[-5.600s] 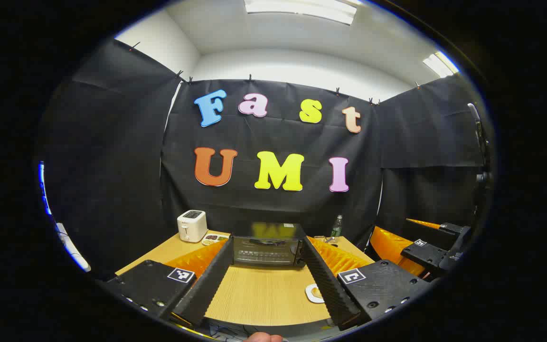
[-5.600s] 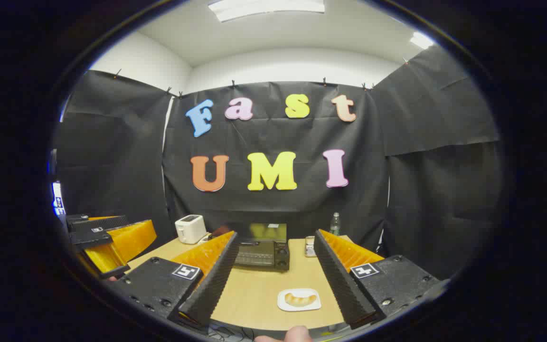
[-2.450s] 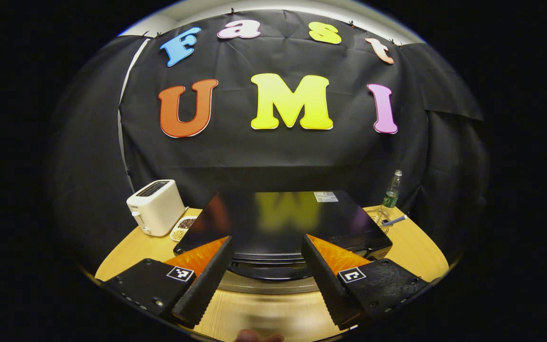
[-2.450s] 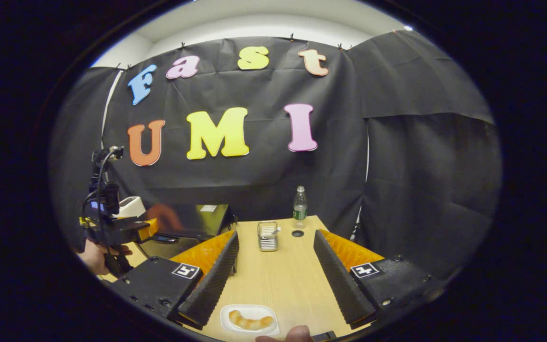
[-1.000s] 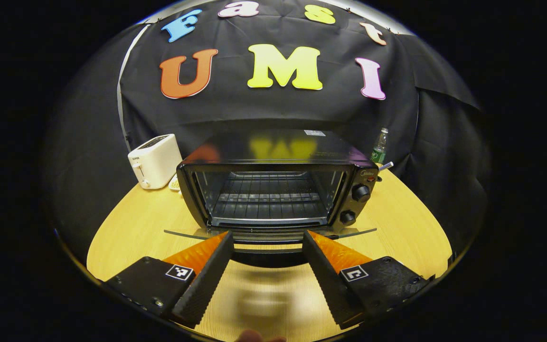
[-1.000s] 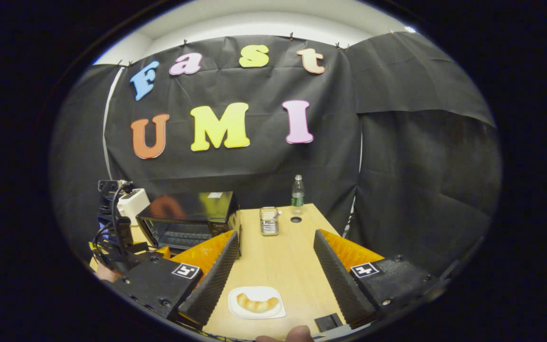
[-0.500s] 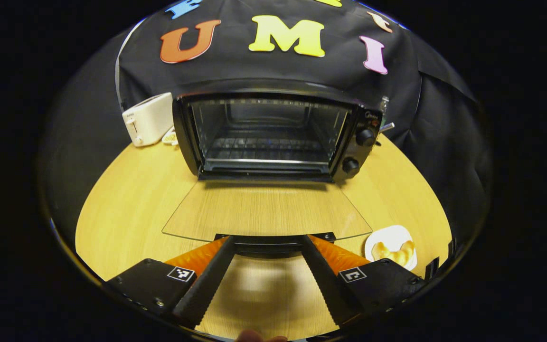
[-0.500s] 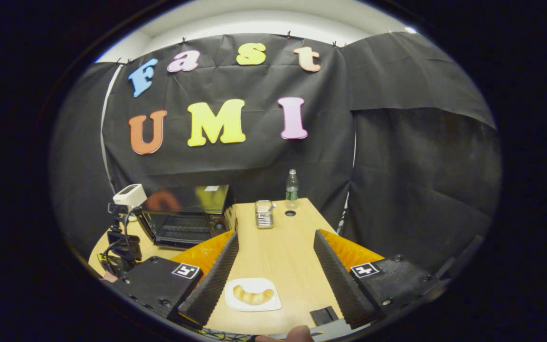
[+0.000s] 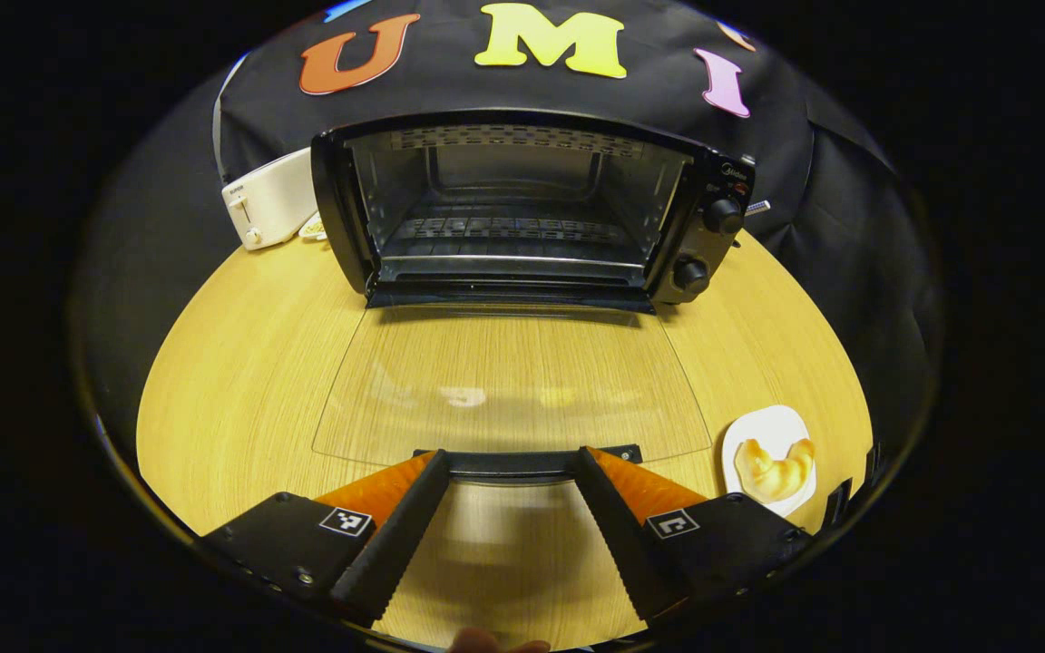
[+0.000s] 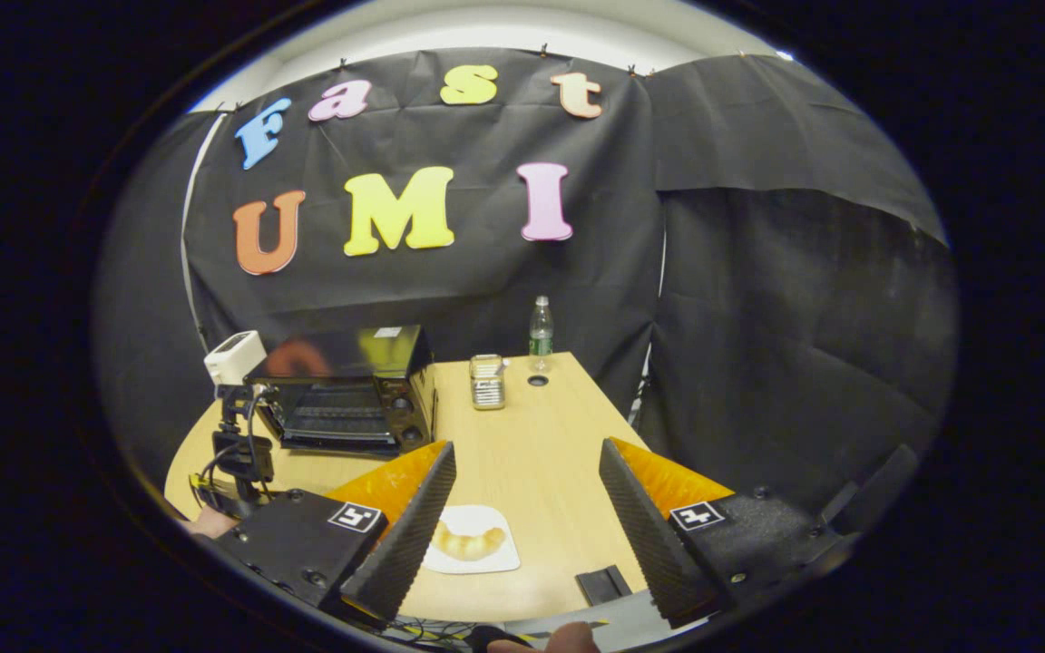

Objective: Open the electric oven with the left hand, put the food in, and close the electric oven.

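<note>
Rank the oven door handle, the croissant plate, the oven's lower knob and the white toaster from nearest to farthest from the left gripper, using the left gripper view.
1. Oven door handle, between the left gripper fingers.
2. Croissant plate, right, on the table.
3. Lower knob, far right on the oven front.
4. White toaster, back left.

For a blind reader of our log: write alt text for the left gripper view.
A black electric oven stands open on a wooden table, its glass door folded down flat. The left claw sits at the door's handle, fingers on either side. A croissant on a white plate lies to the right; a white toaster stands behind.
</note>
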